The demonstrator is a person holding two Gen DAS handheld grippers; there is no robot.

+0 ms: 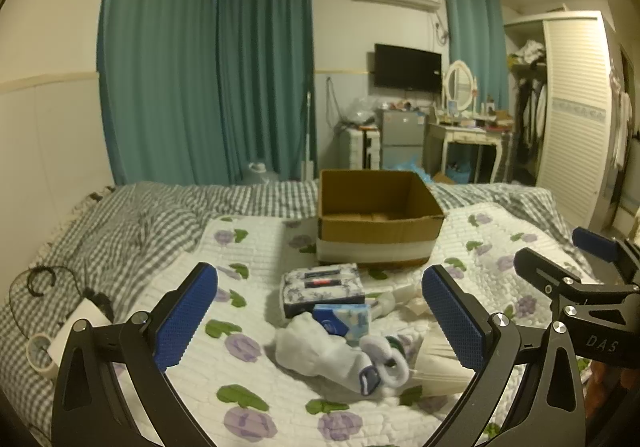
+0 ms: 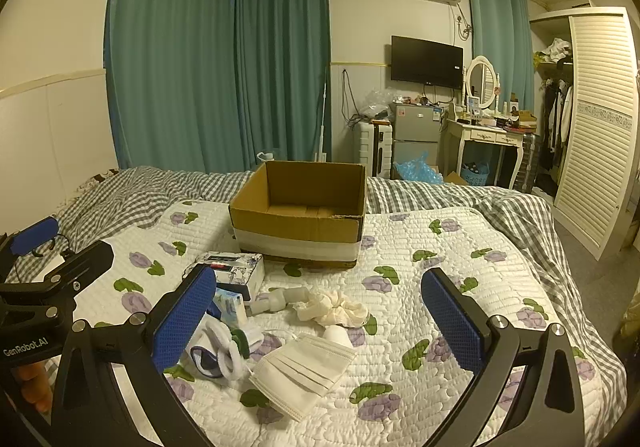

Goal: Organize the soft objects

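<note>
An open cardboard box (image 1: 378, 221) (image 2: 300, 219) stands on the quilted bed. In front of it lies a pile: a floral tissue pack (image 1: 322, 287) (image 2: 236, 267), a blue tissue packet (image 1: 342, 319), white socks (image 1: 320, 351) (image 2: 218, 351), a white face mask (image 2: 302, 371), a cream scrunchie (image 2: 334, 309) and a small grey tube (image 2: 280, 297). My left gripper (image 1: 320, 323) is open and empty above the socks. My right gripper (image 2: 320, 321) is open and empty above the mask and scrunchie. Each gripper shows at the edge of the other's view.
The floral quilt (image 2: 440, 267) lies over a grey checked duvet (image 1: 132, 223). A roll of tape and cables (image 1: 40, 351) lie at the bed's left edge. Teal curtains, a fridge, a dressing table (image 2: 488, 139) and a wardrobe stand beyond the bed.
</note>
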